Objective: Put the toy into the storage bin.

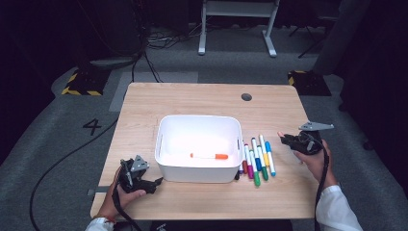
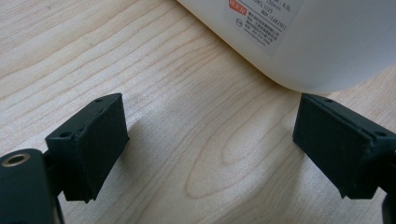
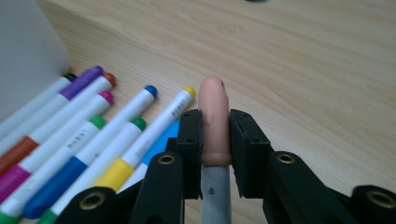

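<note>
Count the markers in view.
11, as far as I can tell: one orange marker in the white bin, one pink-capped marker in the right gripper, nine in the row beside the bin; overlaps may hide more.

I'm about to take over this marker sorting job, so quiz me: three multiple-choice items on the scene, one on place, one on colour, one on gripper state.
1. Where do the loose markers lie?
A. inside the tub
B. on the table right of the tub
C. on the floor

2. What colour is the cap of the marker in the white tub?
A. orange
B. blue
C. green

3. How is the right gripper?
A. wide open
B. shut on nothing
C. shut on a peach-capped marker

Answers: B, they lie fanned beside the tub's right wall; A, the orange-capped marker lies on the tub's floor; C, the jaws clamp the peach-capped marker.
</note>
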Motion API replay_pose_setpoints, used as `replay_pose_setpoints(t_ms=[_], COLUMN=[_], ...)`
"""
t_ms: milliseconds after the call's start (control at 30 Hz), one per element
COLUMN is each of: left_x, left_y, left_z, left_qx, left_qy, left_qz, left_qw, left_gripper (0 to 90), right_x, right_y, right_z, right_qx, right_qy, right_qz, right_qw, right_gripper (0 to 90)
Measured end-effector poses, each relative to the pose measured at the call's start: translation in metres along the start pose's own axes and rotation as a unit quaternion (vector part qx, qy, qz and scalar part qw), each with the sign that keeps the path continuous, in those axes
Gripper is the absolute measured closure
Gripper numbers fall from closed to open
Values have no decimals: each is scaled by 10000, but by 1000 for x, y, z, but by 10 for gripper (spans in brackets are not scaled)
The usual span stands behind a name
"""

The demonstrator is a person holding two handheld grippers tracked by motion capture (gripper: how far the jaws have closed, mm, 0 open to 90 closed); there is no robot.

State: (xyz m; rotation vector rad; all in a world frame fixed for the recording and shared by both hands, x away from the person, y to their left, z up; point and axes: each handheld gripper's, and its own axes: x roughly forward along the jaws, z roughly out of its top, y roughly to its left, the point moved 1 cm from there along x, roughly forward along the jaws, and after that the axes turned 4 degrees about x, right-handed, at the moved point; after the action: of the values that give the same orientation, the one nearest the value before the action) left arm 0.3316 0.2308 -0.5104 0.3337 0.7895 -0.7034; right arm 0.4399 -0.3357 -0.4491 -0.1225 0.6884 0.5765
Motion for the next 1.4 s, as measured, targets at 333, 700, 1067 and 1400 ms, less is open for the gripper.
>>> replay_pose_setpoints(t_ms=[333,700,1067,1400], left_x=[0,0,0,0], left_y=[0,0,0,0], left_z=[0,0,0,0], left_qx=[4,3,-5,14], left_qy=[3,1,-3,-16], left_qz=[-20,-18,16,12], left_qw=[10000,10000,10000,10000], left_gripper=[102,102,102,102], right_x=[-41,-47,-38,-25], right_y=[47,111,156,185], right_z=[53,102,126,140], right_qx=[-686,-1321,-1650,-1835], right_qy=[-588,-718,-880,-787], right_qz=[500,1068,1565,1815], right_qw=[9947,9828,9698,9629], right_gripper=[750,750,749,750])
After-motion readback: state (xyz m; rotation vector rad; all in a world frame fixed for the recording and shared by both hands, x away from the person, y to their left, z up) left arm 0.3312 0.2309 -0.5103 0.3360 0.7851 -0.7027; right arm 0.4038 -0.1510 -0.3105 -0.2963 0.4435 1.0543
